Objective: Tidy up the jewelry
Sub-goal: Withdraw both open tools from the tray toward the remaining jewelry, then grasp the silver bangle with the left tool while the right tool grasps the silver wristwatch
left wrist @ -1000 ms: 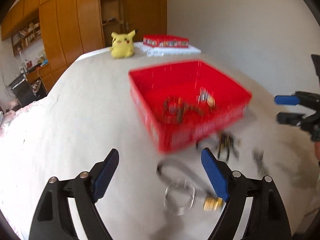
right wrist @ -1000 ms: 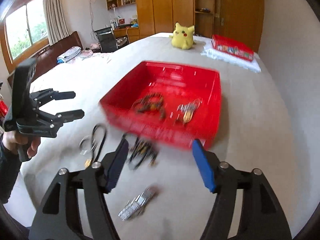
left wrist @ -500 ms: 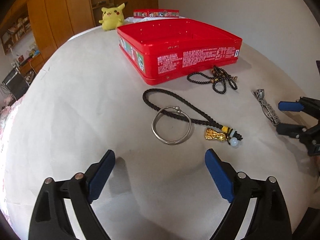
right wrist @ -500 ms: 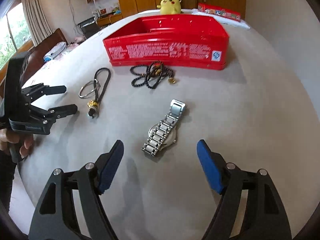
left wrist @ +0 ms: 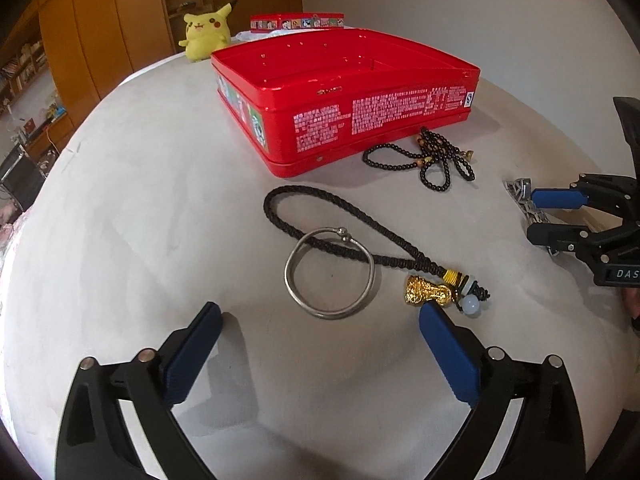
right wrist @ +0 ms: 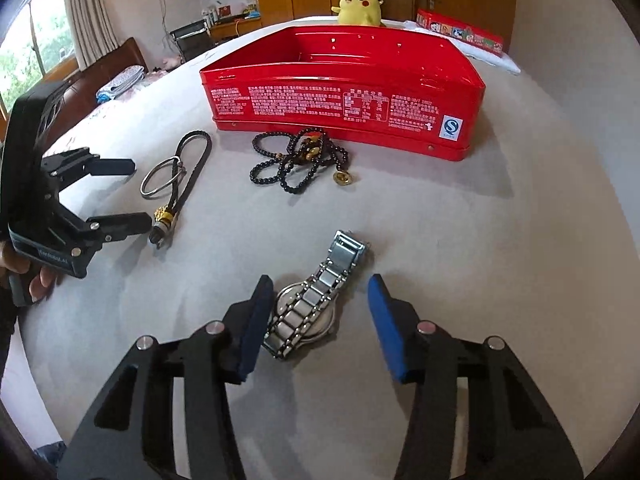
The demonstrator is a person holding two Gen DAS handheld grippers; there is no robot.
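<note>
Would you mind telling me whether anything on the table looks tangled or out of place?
Yes: the silver bangle lies across the black braided cord, and the black bead necklace sits bunched in a heap just in front of the red tin. The metal watch lies face down between the open right gripper's fingers.

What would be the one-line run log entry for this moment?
left gripper: open, before silver bangle | right gripper: open, astride watch | red tin: beads outside
</note>
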